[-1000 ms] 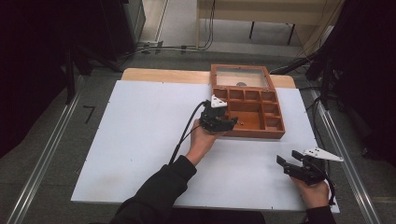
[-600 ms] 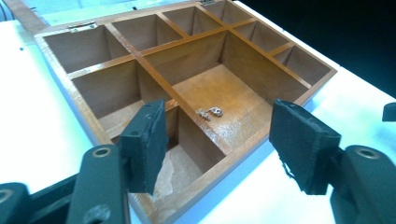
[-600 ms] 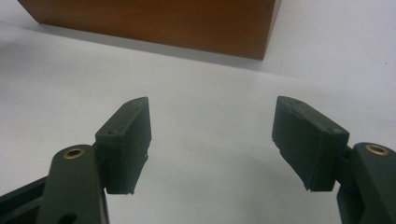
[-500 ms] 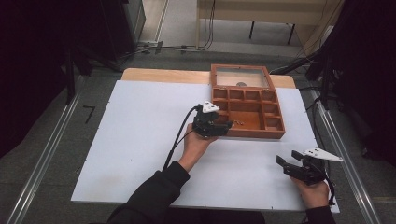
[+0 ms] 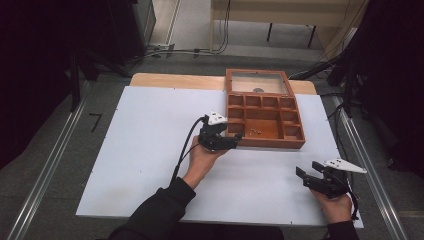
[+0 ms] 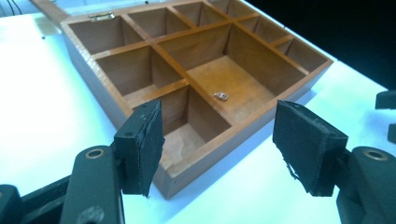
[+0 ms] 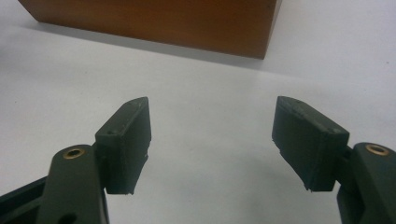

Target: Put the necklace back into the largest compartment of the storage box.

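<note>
The left gripper [image 6: 217,140] has just been opening its jaws, which stand wide apart with nothing between them. Just beyond them sits the brown wooden compartmented box [image 6: 135,119], its near corner between the pads. A small metallic piece [image 6: 221,96] lies ahead in the box's large middle compartment. The right gripper [image 7: 212,140] hovers open and empty over the white table [image 7: 210,84], the box well ahead of it.

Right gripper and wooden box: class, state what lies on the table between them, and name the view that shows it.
Nothing: in the high view, only bare white table separates the right gripper from the wooden box. The right gripper view shows the same bare stretch.
</note>
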A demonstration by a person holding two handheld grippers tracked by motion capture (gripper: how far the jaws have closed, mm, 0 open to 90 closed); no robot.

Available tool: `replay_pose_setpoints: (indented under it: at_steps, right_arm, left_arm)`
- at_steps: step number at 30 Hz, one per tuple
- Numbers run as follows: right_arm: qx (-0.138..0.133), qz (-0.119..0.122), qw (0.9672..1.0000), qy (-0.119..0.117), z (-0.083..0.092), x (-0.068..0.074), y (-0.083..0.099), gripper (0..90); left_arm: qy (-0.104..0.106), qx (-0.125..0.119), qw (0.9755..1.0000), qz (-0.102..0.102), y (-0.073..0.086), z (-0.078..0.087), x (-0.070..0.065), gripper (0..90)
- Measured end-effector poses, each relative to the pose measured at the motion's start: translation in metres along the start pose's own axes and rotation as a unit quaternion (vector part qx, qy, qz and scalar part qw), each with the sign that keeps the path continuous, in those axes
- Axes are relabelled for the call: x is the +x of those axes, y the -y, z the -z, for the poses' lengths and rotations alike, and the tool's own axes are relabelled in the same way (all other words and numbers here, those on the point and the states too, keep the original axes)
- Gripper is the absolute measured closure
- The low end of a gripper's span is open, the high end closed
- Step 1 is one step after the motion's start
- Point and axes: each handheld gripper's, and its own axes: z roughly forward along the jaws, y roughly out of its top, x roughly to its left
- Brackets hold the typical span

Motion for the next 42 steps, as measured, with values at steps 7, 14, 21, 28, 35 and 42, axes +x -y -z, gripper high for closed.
replay_pose_setpoints:
  at_steps: [7,14,21,28,35,42]
  right_arm:
    - [0.000,-0.001,1.0000,0.000,0.000,0.000,0.000,26.8]
    - [0.000,0.000,1.0000,0.002,0.000,0.001,0.000,26.8]
    - [0.000,-0.001,1.0000,0.001,0.000,0.000,0.000,26.8]
    - [0.000,-0.002,1.0000,0.002,0.001,0.001,0.001,26.8]
    - [0.001,-0.003,1.0000,0.004,0.001,0.001,0.001,26.8]
    - [0.002,-0.004,1.0000,0.004,0.001,0.001,0.001,26.8]
  left_arm:
    - [-0.003,-0.004,1.0000,0.002,0.007,0.012,0.004,34.0]
    - [-0.006,-0.004,0.9999,0.009,0.015,0.021,0.010,34.0]
    - [-0.011,-0.008,0.9997,0.021,0.025,0.032,0.018,33.9]
    - [-0.017,-0.011,0.9995,0.026,0.034,0.044,0.023,33.9]
    - [-0.022,-0.009,0.9991,0.035,0.045,0.057,0.030,33.9]
    - [-0.036,-0.008,0.9983,0.045,0.060,0.071,0.040,33.9]
